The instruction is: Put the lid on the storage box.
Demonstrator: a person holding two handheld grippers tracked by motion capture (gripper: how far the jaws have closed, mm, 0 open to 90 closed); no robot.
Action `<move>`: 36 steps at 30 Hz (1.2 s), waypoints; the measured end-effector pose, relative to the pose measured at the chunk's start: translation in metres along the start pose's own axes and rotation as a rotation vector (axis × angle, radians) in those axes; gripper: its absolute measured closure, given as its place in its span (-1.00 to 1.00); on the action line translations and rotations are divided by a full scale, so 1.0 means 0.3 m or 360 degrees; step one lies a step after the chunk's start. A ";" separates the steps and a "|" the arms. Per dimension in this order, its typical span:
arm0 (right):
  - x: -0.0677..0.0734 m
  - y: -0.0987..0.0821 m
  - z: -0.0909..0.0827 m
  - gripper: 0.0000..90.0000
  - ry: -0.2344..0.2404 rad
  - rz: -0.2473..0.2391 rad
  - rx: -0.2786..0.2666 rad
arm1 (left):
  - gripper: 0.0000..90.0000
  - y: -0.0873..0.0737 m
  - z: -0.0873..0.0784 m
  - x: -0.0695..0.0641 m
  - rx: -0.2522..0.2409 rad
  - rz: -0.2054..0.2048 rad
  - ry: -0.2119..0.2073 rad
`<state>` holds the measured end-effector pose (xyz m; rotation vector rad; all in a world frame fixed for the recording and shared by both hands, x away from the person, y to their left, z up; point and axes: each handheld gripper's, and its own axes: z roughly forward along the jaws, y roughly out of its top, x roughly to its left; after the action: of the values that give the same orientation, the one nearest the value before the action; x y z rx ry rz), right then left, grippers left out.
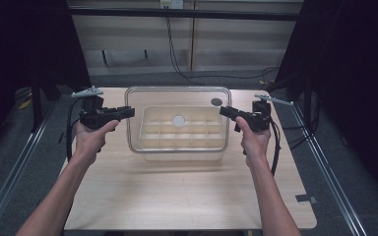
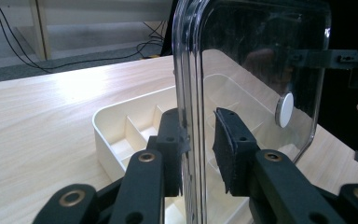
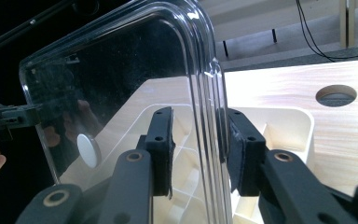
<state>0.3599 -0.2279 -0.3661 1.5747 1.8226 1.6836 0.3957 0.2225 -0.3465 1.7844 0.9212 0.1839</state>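
Above the cream plastic compartment tray (image 1: 177, 135), a clear rectangular plastic lid (image 1: 177, 96) is clamped by left gripper (image 1: 130, 112) and right gripper (image 1: 223, 111); tray compartments are seen bare.

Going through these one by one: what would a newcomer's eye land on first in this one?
The clear lid with its white knob, held over the cream compartment box at the table's middle. The left gripper pinches its left edge and the right gripper its right edge. Each gripper view shows the lid's rim between black jaws.
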 end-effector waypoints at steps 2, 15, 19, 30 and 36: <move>-0.006 0.006 0.000 0.46 -0.0004 0.0016 -0.0001 | 0.61 0.007 0.010 0.002 -0.0003 -0.0016 -0.0003; -0.070 0.000 0.012 0.49 -0.0037 0.0070 0.0019 | 0.61 -0.005 0.085 0.016 0.0049 -0.0080 0.0003; -0.081 -0.005 0.020 0.49 -0.0058 0.0077 0.0029 | 0.60 -0.008 0.103 0.022 0.0069 -0.0108 0.0006; -0.103 0.003 0.059 0.47 -0.0083 0.0101 0.0046 | 0.58 -0.007 0.131 0.051 0.0078 -0.0143 0.0033; -0.120 0.006 0.085 0.45 -0.0097 0.0107 0.0070 | 0.55 -0.004 0.154 0.068 0.0105 -0.0150 0.0049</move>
<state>0.3944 -0.2410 -0.3906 1.7041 1.8078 1.6155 0.4334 0.2020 -0.3728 1.7982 1.0415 0.1224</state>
